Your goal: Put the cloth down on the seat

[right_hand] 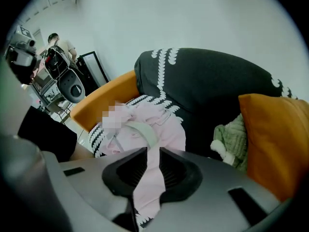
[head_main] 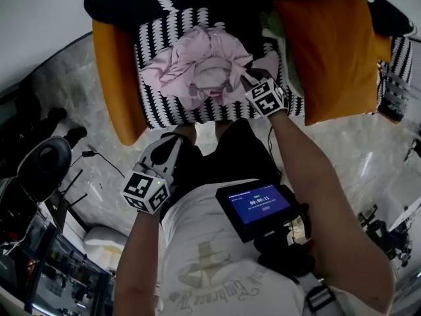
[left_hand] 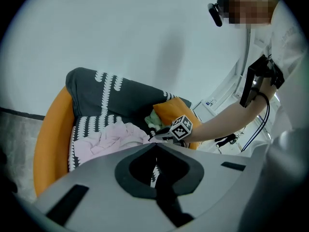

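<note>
Closest to the head camera, at lower centre, I read a small lit screen unit [head_main: 260, 206] strapped against the operator's white shirt [head_main: 210, 262]. The left claw [head_main: 172, 139] sits at centre left, below the front edge of the seat [head_main: 171, 110] and clear of it. The right claw [head_main: 247, 79] is at upper centre, its tips in the right-hand edge of the pink cloth [head_main: 197, 71]. The cloth lies bunched on the black-and-white patterned seat, between the orange armrest [head_main: 115, 78] at left and the orange cushion [head_main: 332, 51] at upper right.

Left gripper view: the left claw [left_hand: 155, 146] fills the lower frame. Its jaws are pressed together at the tips with nothing between them. Beyond it, the cloth [left_hand: 111, 137] rests on the seat [left_hand: 84, 124] at centre left, and the right claw [left_hand: 153, 136] meets the cloth's right edge.

Right gripper view: the right claw [right_hand: 153, 158] pinches a strip of the cloth [right_hand: 145, 124], which fills the narrow gap between the pads and continues toward the lower frame. The rest of the cloth is heaped on the seat [right_hand: 99, 134] at centre left. A green knitted item [right_hand: 231, 134] lies just beside the cushion [right_hand: 275, 139] at right, against the dark backrest [right_hand: 203, 86].
</note>
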Demonstrator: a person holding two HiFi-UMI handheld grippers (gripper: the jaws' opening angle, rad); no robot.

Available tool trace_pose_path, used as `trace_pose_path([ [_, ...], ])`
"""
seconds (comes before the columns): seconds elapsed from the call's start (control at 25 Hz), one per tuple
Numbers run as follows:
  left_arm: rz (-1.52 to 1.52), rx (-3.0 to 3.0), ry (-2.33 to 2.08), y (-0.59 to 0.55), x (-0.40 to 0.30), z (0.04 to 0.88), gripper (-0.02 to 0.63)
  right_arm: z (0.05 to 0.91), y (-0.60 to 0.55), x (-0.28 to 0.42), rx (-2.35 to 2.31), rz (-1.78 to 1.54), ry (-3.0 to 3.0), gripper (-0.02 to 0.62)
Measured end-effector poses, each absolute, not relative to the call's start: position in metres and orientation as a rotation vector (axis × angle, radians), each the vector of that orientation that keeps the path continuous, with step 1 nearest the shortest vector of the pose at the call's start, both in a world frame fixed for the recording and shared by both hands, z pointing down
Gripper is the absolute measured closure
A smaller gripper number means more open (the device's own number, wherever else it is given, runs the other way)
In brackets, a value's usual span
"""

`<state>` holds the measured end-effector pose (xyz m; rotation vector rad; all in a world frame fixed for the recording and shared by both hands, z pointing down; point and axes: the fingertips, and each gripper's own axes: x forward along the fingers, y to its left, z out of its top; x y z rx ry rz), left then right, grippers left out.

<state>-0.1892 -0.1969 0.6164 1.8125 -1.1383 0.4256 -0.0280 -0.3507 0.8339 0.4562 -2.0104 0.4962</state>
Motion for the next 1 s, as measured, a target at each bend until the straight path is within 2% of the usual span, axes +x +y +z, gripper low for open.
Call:
trace_pose_path([
  [0.28, 0.437, 1.864, -1.151, -0.193, -0.196, 0.581, 0.595, 0.778, -0.347, -0.017, 0.493, 0.468, -2.003, 0.541],
  [0.68, 0.415, 1.954, -1.192, -0.191, -0.234, 0.573, 0.595, 0.733, -0.324, -0.012, 0.635, 0.505, -2.006, 0.552],
  [1.0, 0.330, 2.005, -1.250, -0.175, -0.265, 0.554, 0.595, 0.664, -0.305, -0.040, 0.673, 0.416, -2.091, 0.558],
])
